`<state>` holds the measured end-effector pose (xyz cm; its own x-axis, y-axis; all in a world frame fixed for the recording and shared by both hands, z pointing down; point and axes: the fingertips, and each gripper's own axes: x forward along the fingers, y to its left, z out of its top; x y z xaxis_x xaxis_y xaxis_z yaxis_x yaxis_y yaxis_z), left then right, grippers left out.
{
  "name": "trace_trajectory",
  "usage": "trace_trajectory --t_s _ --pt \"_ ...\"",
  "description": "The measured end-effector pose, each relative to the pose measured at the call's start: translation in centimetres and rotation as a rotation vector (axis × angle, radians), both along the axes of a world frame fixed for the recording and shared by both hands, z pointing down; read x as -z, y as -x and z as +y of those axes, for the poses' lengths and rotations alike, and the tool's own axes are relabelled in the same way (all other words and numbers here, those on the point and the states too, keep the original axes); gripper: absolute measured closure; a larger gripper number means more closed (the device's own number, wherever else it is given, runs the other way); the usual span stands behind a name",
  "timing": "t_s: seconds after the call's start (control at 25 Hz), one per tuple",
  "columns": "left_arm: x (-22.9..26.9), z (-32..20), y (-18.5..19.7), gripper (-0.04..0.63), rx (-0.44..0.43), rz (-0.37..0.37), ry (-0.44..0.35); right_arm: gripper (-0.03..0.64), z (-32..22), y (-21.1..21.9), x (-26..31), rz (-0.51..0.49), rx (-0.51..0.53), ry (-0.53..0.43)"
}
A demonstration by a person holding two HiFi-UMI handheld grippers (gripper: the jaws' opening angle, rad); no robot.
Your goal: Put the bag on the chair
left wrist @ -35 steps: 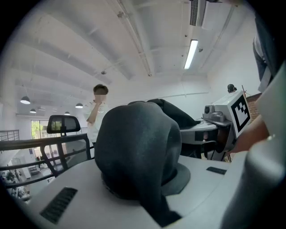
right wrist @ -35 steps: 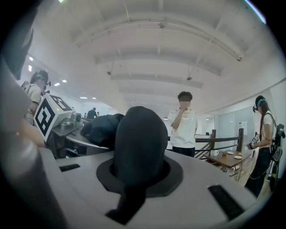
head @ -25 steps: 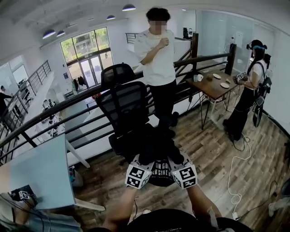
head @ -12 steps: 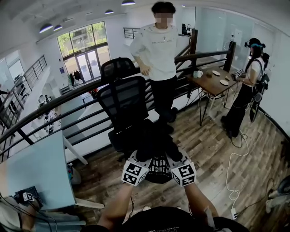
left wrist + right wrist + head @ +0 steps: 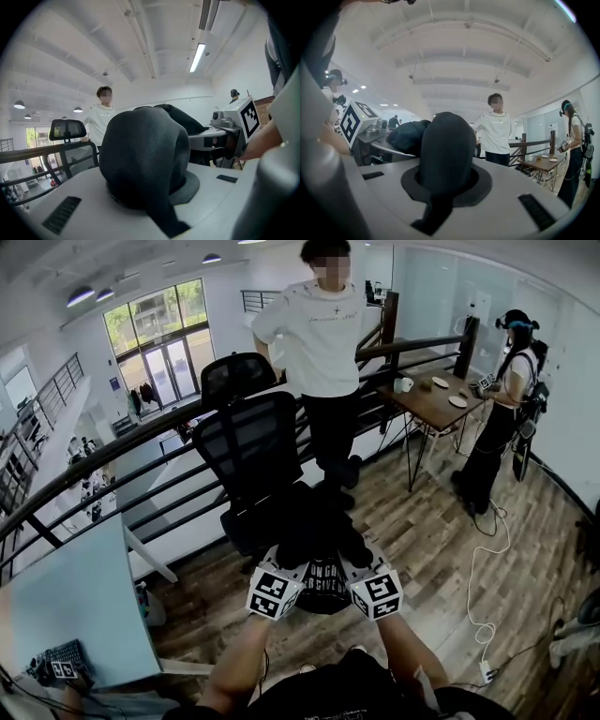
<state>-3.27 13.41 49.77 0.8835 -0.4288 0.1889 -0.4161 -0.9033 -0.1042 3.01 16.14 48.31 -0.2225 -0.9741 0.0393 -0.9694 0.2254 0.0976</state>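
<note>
A black fabric bag [image 5: 322,545] with white lettering hangs between my two grippers, just in front of the seat of a black mesh office chair [image 5: 251,448]. My left gripper [image 5: 286,570] is shut on the bag's left strap [image 5: 143,159]. Shut on the right strap [image 5: 446,154] is my right gripper [image 5: 361,570]. In both gripper views the dark fabric bulges out of the closed jaws. The bag's lower body is partly hidden behind the marker cubes.
A person in a white shirt [image 5: 323,334] stands right behind the chair by a dark railing [image 5: 112,465]. A second person [image 5: 502,409] stands by a small wooden table [image 5: 436,401] at right. A pale desk [image 5: 80,606] lies at left. Cables [image 5: 487,596] trail on the wood floor.
The view has shifted so the chair and the bag sit slightly higher and nearer. The person in white lowered an arm. Both grips on the bag are unchanged.
</note>
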Motion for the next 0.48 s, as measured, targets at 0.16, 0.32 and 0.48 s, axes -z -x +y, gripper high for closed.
trace_trajectory --t_s 0.16,0.32,0.48 --pt "-0.6 -1.5 0.0 0.535 0.005 -0.006 0.008 0.565 -1.6 -0.1 -0.6 -0.003 0.008 0.008" --pt "-1.0 -3.8 -0.7 0.535 0.027 -0.014 0.011 0.565 -4.0 -0.7 -0.8 -0.013 0.023 0.015" --pt "-1.0 -6.2 -1.9 0.535 0.043 -0.016 0.017 0.565 -6.5 -1.9 -0.8 -0.020 0.039 0.018"
